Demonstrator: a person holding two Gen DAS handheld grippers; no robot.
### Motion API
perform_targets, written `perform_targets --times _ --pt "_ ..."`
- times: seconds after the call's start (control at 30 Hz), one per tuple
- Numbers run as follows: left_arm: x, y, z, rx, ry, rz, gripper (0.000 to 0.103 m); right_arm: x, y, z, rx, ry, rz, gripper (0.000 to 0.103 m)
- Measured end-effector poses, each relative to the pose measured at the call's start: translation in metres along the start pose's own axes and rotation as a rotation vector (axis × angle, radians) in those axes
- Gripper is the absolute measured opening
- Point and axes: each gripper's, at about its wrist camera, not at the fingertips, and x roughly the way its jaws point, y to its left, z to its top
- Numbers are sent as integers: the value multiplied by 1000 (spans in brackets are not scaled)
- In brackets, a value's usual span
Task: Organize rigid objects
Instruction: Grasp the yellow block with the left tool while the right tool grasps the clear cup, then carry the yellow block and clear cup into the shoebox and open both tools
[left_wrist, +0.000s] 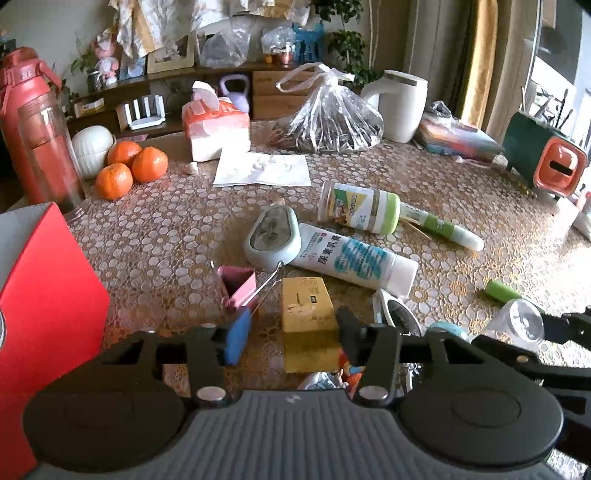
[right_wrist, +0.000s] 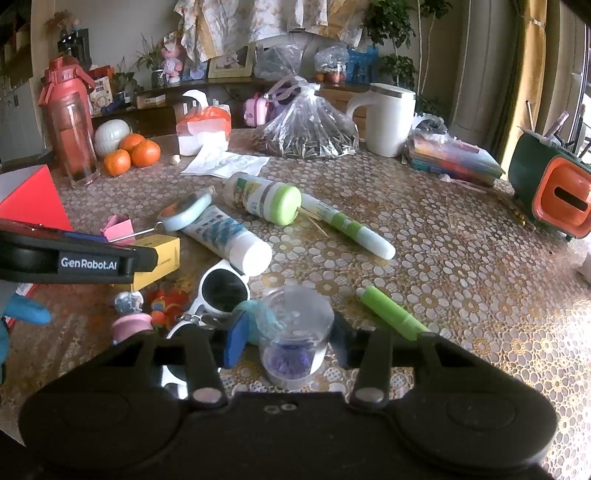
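1. Cluttered table (left_wrist: 424, 177) with a patterned lace-style cover; shelf, plants and curtains behind; a red box (left_wrist: 44, 295) at the left edge.
2. Left gripper (left_wrist: 286, 332): a yellow box (left_wrist: 308, 321) sits between the fingers; right finger touches its side, blue left pad (left_wrist: 238, 338) has a visible gap; not clamped on both sides.
3. Pink binder clip (left_wrist: 240, 286) just beyond the left pad; a pale green clock (left_wrist: 271, 236) behind it, with a white cream tube (left_wrist: 354, 258) lying against it.
4. Right gripper (right_wrist: 286, 341): a clear jar (right_wrist: 295, 332) with something purple at the bottom stands between the fingers; both pads look right at its sides; firm clamp can't be confirmed.
5. Green marker (right_wrist: 391, 314) lies just right of the jar; white sunglasses (right_wrist: 221, 291) to its left.
6. Further back: a green-capped bottle (right_wrist: 266, 199) on its side, a white-green pen (right_wrist: 351, 227) beside it; three oranges (left_wrist: 131, 170) and a red water bottle (left_wrist: 37, 129) far left.
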Motion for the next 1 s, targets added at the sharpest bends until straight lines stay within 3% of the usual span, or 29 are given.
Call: perform_targets --times 0.07,0.57,1.0 --pt "0 -2 -1 19 -3 4 33 0 0 1 2 1 -11 41" --pt "-27 10 0 11 -27 21 30 -31 5 14 11 -42 -31 40" --pt "-97 48 6 -61 -86 -28 29 -87 44 37 -33 -106 26 40"
